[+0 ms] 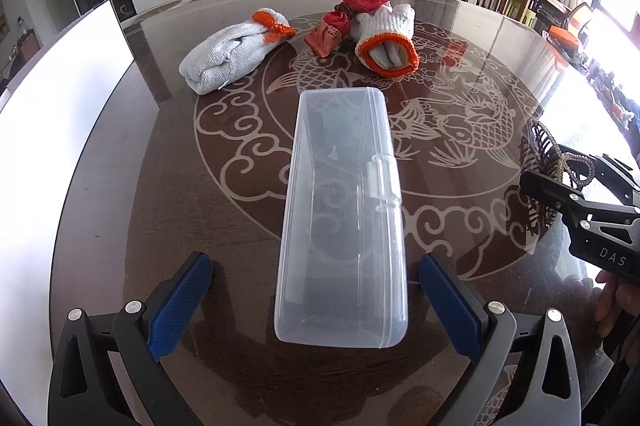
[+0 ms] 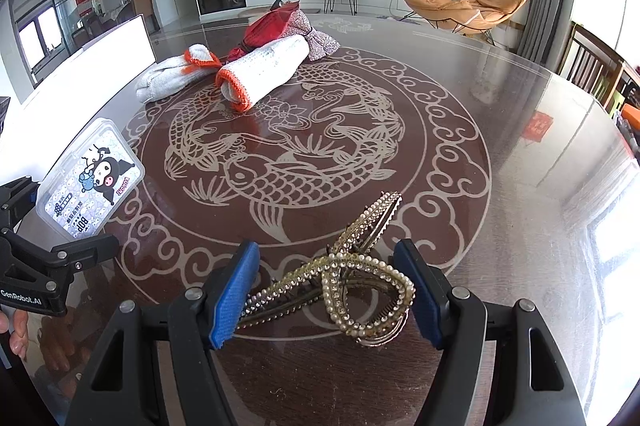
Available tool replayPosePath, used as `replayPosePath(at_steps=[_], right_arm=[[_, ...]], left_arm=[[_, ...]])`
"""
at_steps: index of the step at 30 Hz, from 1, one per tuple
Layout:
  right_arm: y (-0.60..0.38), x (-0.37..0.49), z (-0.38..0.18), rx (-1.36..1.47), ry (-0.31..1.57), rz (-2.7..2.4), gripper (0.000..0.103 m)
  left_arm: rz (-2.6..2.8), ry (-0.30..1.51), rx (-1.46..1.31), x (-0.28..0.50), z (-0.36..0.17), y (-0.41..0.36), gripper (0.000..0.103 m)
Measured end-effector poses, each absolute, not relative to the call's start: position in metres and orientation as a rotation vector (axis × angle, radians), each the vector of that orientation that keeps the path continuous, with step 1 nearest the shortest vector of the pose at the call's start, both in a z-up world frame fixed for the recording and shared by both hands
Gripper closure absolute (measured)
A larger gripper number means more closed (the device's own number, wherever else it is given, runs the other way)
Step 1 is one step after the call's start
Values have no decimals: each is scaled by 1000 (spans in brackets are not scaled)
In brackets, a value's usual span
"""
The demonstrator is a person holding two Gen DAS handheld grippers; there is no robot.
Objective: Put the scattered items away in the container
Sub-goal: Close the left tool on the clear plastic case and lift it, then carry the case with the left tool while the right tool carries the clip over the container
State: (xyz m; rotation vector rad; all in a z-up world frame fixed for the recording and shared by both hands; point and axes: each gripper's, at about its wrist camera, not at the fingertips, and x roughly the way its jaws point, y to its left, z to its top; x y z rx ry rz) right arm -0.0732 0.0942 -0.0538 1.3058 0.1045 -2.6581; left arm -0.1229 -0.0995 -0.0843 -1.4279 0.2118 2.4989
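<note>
The table (image 1: 160, 186) is round, dark brown and glossy, with a pale fish-and-cloud medallion at its centre. A white board (image 1: 60, 98) stands along its left edge.

The container (image 1: 344, 210) is a clear, oblong plastic box. It lies on the near part of the table, just inside the medallion's near rim, with its long axis pointing toward the far edge. In the right wrist view its lid carries a printed cartoon label.

Two rolled white work gloves with orange cuffs lie toward the far edge. The left glove (image 1: 232, 54) is apart from the right glove (image 1: 386, 40). The right glove touches a red foil packet (image 1: 352, 10), which leans against it. Behind these, in the right wrist view, lies a sparkly pink fabric item (image 2: 316, 38).

The left gripper (image 1: 316, 302) is spread wide. Its blue pads stand on either side of the container's near end and are clear of both walls. It holds nothing.

The right gripper (image 2: 328, 294) is at the table's right edge. Its jaws are partly closed around a pearl-studded hair claw (image 2: 344, 278). The left pad touches the clip's end. Contact at the right pad cannot be confirmed, nor whether the clip is lifted off the table.
</note>
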Motion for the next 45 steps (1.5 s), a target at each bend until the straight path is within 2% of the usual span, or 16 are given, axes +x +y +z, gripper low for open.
replayPosePath(at_steps=[8,10,12,16,23,32,33,34,35,42,45], right_arm=[[95,-72,-54,1307,112,-2659,32],[96,-71,-53,1302,107,-2657,33],[98,-71,-52,1299,85,-2654,34],[108,-65,-50,1285,-2,-2644,35],[131,-43,-48,1263,-102,-2649,35],[142,-36,-38,1241,-208,-2629,35],[141,-35,-36,1235,-211,-2628,38],[140,-35,-34,1227,-215,-2626,55],[140,-36,-32,1228,-227,-2615,62],[144,-39,-35,1237,-242,-2611,63],[157,-37,-38,1229,-344,-2616,60]], left_arm=[[2521,200,-1442,-122,-83,-100,1],[2537,197,-1408,-116,-78,-99,25],[2530,210,-1392,-112,-71,-94,71],[2516,263,-1367,-98,-65,-82,71],[2533,128,-1312,-83,-48,-85,71],[2531,54,-1317,-80,-45,-87,71],[2530,43,-1319,-80,-46,-87,71],[2527,37,-1322,-79,-46,-87,71],[2527,34,-1323,-78,-47,-87,71],[2518,29,-1337,-76,-52,-85,71],[2520,18,-1344,-75,-53,-88,71]])
